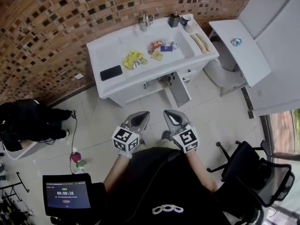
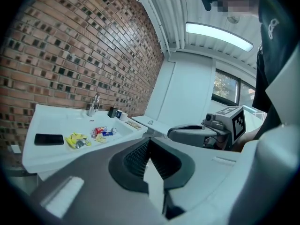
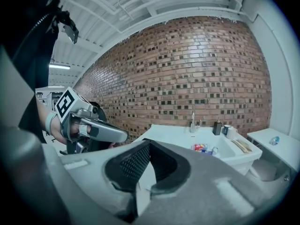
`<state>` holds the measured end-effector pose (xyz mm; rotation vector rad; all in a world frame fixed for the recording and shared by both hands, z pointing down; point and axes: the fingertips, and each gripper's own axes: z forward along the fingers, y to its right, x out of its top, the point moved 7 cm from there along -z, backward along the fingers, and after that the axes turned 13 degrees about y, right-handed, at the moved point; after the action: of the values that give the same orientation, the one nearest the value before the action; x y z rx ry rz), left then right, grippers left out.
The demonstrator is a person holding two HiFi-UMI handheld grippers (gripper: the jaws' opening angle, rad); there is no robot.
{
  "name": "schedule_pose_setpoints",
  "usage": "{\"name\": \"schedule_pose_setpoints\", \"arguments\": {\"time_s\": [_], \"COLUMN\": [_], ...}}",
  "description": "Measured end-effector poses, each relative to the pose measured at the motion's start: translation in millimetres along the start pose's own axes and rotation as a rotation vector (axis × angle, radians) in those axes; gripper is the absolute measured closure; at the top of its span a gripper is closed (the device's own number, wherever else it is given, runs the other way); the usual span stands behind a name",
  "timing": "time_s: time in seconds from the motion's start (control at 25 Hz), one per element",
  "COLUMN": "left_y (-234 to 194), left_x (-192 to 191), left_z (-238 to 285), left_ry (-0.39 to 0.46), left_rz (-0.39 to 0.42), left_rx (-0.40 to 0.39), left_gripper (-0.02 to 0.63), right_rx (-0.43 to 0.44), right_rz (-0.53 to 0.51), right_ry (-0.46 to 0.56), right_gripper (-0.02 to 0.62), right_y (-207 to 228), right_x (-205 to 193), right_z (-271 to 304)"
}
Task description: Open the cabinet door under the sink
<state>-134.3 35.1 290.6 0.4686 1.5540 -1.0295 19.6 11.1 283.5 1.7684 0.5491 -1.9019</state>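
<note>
Both pairs of jaws clenched, empty, well apart from the sink cabinet.
My left gripper (image 1: pixel 140 117) and right gripper (image 1: pixel 169 117) hang over the floor. The cabinet door (image 1: pixel 179 93) sits under the white sink (image 1: pixel 117 50) and looks ajar. I judge it light, stiff and hinged, so I'd hook its free edge. The basin holds snack packets (image 1: pixel 157 46) and yellow wrappers (image 1: pixel 132 59); a phone (image 1: pixel 111 72) lies beside it.

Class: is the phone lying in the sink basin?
No, the phone lies on the flat top beside the basin.
</note>
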Motion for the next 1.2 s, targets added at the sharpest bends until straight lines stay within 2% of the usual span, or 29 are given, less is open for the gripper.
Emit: {"name": "schedule_pose_setpoints", "arguments": {"time_s": [0.32,1.2], "left_y": [16,26], "left_x": [-4,-12], "left_z": [20,19], "left_ry": [-0.006,-0.037], "left_rz": [0.022,0.014], "left_rx": [-0.05,-0.04], "left_gripper": [0.592,0.592], "right_rx": [-0.033,-0.022], "right_rz": [0.014,0.031], "right_ry": [-0.01,-0.033], "right_gripper": [0.604,0.604], "right_y": [20,26], "right_x": [-6,-10], "right_z": [-15,-24]}}
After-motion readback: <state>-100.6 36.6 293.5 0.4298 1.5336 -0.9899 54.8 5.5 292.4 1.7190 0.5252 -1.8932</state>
